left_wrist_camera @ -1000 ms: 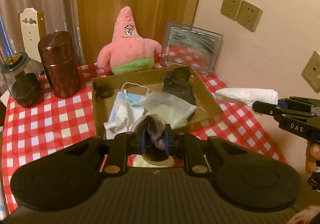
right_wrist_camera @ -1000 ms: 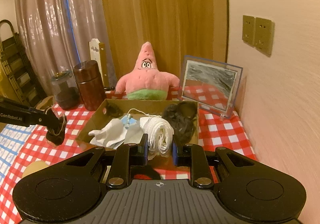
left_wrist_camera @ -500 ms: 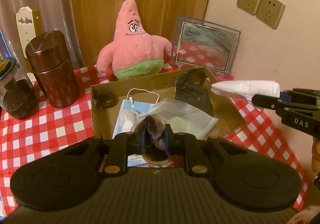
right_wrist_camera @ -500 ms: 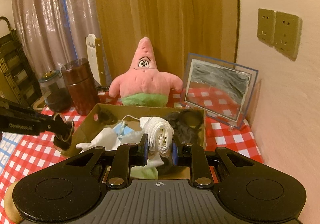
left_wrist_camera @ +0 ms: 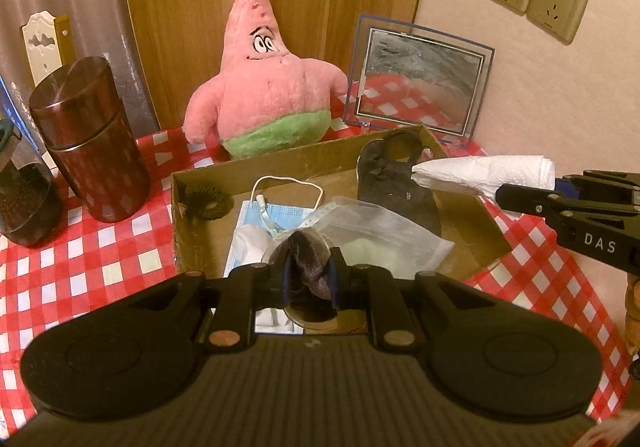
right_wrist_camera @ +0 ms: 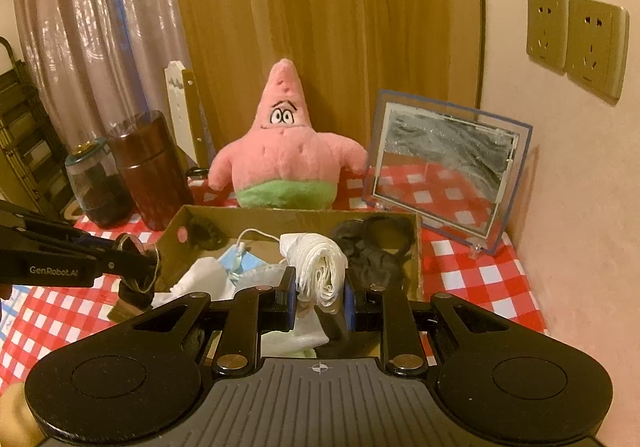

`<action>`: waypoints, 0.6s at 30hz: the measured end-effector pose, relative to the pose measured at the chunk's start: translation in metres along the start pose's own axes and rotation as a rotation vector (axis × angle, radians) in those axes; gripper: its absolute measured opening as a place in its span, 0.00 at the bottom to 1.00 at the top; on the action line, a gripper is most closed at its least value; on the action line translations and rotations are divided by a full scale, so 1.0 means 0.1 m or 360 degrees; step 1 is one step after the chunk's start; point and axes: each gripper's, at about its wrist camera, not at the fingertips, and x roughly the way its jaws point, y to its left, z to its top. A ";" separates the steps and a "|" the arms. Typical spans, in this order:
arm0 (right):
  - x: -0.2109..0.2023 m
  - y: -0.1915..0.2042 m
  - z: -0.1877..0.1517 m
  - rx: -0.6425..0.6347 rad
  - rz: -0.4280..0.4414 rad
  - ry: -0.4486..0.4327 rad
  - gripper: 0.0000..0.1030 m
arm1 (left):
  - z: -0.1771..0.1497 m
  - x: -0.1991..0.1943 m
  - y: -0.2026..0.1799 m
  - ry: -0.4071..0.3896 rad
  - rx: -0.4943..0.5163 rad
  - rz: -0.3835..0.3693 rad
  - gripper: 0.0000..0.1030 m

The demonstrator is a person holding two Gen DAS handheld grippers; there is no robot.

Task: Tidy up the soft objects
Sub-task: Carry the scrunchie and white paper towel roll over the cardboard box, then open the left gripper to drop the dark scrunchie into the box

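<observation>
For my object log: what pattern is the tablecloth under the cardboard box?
Red and white checks on the tablecloth, clearest in the left wrist view.

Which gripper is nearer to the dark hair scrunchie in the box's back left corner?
Left. The left gripper hangs over the box's near edge, close to the scrunchie; the right gripper holds paper over the box's far right side.

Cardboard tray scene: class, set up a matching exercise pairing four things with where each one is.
Things:
1. pink star-shaped plush toy
2. folded white paper towel
3. black coiled hair tie
4. brown cylindrical canister

Places:
A. inside the shallow cardboard tray, far left corner
B. behind the tray
C. on the checked cloth left of the tray
D. clamped in the right tongs

Pairs: 1-B, 2-D, 3-A, 4-C
</observation>
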 end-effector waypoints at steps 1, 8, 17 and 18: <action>0.02 -0.01 0.00 0.0004 -0.0002 0.0004 0.22 | 0.00 0.01 0.00 0.0001 -0.0001 0.0000 0.15; 0.12 -0.12 -0.04 0.0031 -0.0020 0.0040 0.22 | 0.03 0.12 -0.02 0.0011 0.0008 0.0002 0.16; 0.19 -0.18 -0.04 0.0048 -0.0027 0.0045 0.22 | 0.06 0.24 -0.05 0.0013 0.0004 0.0014 0.19; 0.20 -0.19 -0.04 0.0050 -0.0028 0.0045 0.22 | 0.07 0.25 -0.05 0.0011 0.0005 0.0010 0.24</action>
